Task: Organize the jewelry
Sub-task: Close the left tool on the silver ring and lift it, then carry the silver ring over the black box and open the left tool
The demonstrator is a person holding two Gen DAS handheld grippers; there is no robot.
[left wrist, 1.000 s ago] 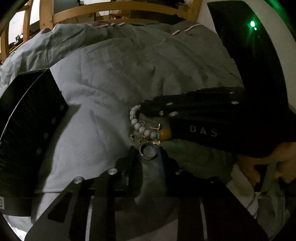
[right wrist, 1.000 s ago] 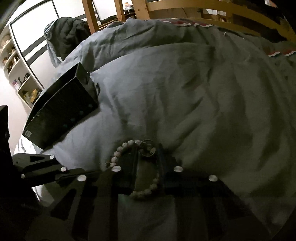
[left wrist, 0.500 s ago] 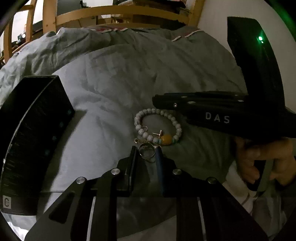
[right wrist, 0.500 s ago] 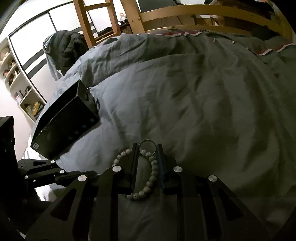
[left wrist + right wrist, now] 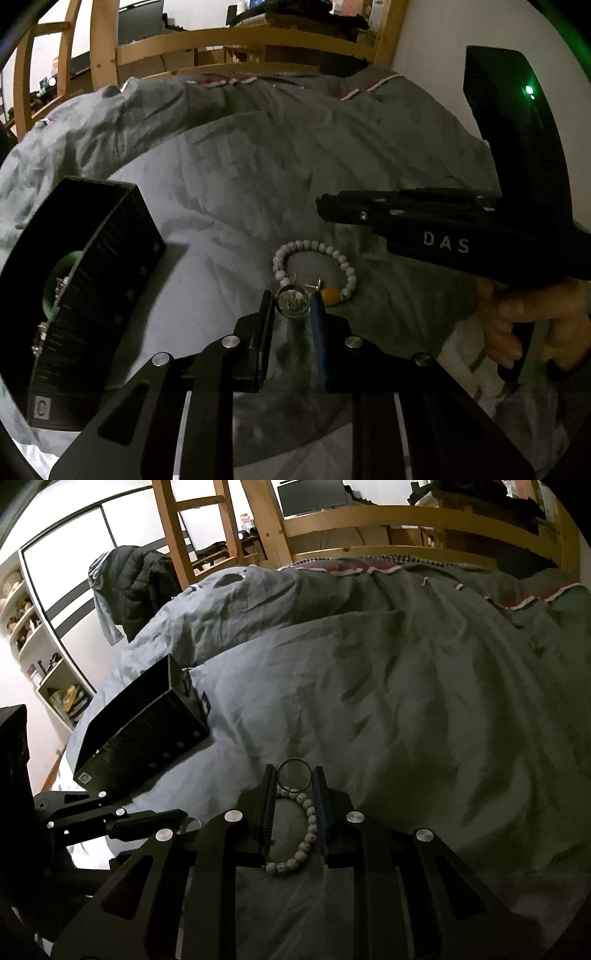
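My left gripper [image 5: 291, 303] is shut on a silver ring [image 5: 292, 300], held just above the grey duvet. Beyond its tips a bracelet of pale beads [image 5: 314, 254] with an orange bead and small charms lies on the duvet. My right gripper [image 5: 293, 775] is shut on a dark metal ring [image 5: 293, 773]; the bead bracelet [image 5: 308, 827] shows on the bedding below, through the gap between its fingers. In the left wrist view the right gripper [image 5: 325, 206] hangs above the bracelet, with its ring hidden. An open black box [image 5: 92, 295] [image 5: 147, 723] sits to the left.
A person's hand [image 5: 517, 317] grips the right tool's handle. The rumpled grey duvet [image 5: 406, 701] covers the bed inside a wooden bed frame [image 5: 369, 524]. A dark jacket [image 5: 140, 579] hangs at the back left, with shelves [image 5: 33, 657] along the left wall.
Both grippers have risen from the duvet, each carrying its ring. The right gripper has lifted off the bracelet, which stays lying on the bedding.
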